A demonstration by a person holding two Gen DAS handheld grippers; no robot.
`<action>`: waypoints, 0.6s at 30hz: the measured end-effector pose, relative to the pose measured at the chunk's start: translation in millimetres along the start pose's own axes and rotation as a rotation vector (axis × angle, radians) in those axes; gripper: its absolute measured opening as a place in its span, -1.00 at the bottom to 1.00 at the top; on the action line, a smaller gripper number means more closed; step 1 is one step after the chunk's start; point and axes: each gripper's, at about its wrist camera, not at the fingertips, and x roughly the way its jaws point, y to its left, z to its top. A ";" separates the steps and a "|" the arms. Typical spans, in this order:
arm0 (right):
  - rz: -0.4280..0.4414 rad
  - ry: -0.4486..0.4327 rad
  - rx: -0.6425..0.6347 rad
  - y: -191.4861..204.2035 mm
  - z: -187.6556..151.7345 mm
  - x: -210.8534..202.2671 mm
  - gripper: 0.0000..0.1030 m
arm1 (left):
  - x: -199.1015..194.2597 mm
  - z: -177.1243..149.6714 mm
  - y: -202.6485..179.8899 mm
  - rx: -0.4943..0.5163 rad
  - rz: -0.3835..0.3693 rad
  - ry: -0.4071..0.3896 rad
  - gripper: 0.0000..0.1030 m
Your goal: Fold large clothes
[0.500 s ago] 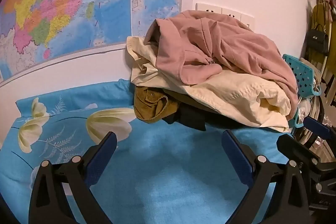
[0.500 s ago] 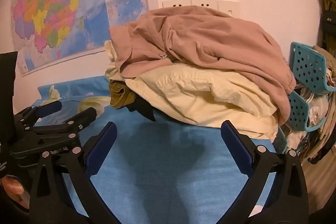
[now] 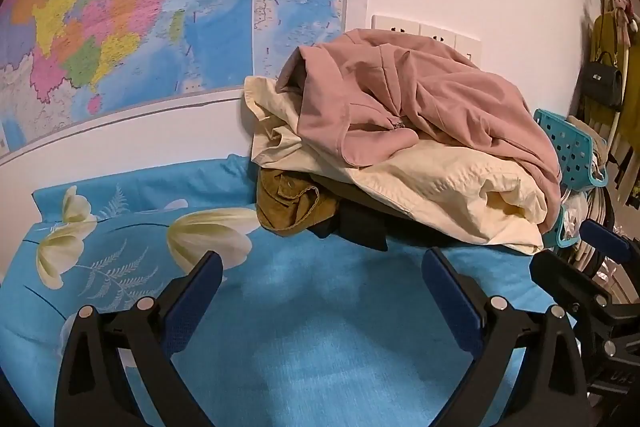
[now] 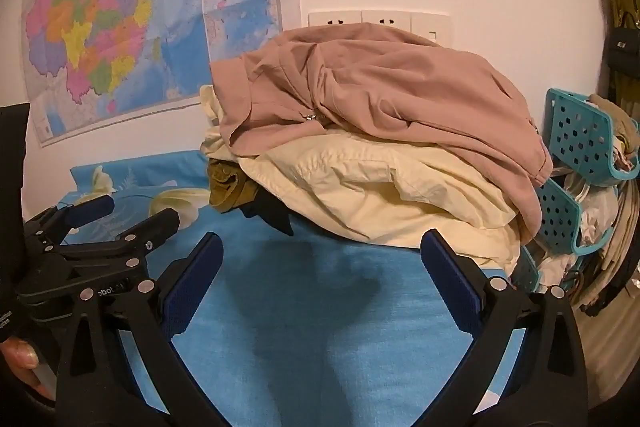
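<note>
left gripper (image 3: pixel 320 279) and right gripper (image 4: pixel 320 259) side by side over the blue bedsheet (image 3: pixel 320 327), jaws spread and empty, pink garment (image 4: pixel 380 95) atop cream garment (image 4: pixel 380 195) in the clothes heap ahead

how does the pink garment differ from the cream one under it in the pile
The pink garment lies on top of the pile; the cream garment sits beneath it, above the olive and black pieces. The pink garment shows a small metal zip pull; no fastener shows on the cream garment. The pink one drapes down the pile's right side, while the cream one bulges out at the front edge. Both are crumpled, unfolded, and untouched by either tongs.
</note>
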 end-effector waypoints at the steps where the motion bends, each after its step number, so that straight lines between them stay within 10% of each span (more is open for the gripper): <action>1: -0.001 -0.001 -0.001 -0.2 -0.4 0.8 0.89 | -0.1 0.1 -0.3 0.000 0.000 0.000 0.87; 18: -0.004 -0.007 -0.004 0.3 -0.5 -2.1 0.89 | -6.6 -0.6 -3.3 -0.001 0.001 -0.021 0.87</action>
